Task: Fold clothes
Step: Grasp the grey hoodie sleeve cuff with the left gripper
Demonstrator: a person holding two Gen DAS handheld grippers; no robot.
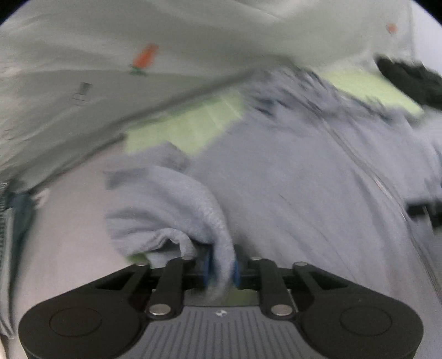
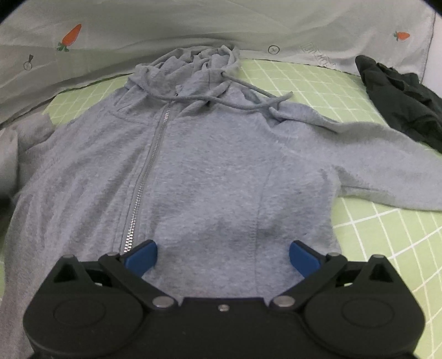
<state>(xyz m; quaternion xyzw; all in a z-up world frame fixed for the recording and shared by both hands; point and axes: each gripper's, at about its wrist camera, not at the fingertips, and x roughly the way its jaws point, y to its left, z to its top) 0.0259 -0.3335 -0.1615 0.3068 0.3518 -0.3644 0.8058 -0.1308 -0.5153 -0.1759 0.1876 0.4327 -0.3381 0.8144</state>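
A grey zip-up hoodie (image 2: pixel 210 171) lies face up on a green grid mat (image 2: pixel 386 234), hood at the far end and one sleeve stretched out to the right. My right gripper (image 2: pixel 222 256) hovers open over the hoodie's lower front, its blue pads wide apart with only flat cloth below. In the blurred left wrist view, my left gripper (image 1: pixel 221 266) is shut on a bunched fold of the hoodie's sleeve (image 1: pixel 171 210), the cloth pinched between its blue pads. The rest of the hoodie (image 1: pixel 304 179) spreads beyond it.
A pale sheet with carrot prints (image 2: pixel 193 24) lies along the far side of the mat. A black garment (image 2: pixel 400 105) is heaped at the right, near the hoodie's outstretched sleeve. The green mat (image 1: pixel 182 129) shows between sheet and hoodie in the left wrist view.
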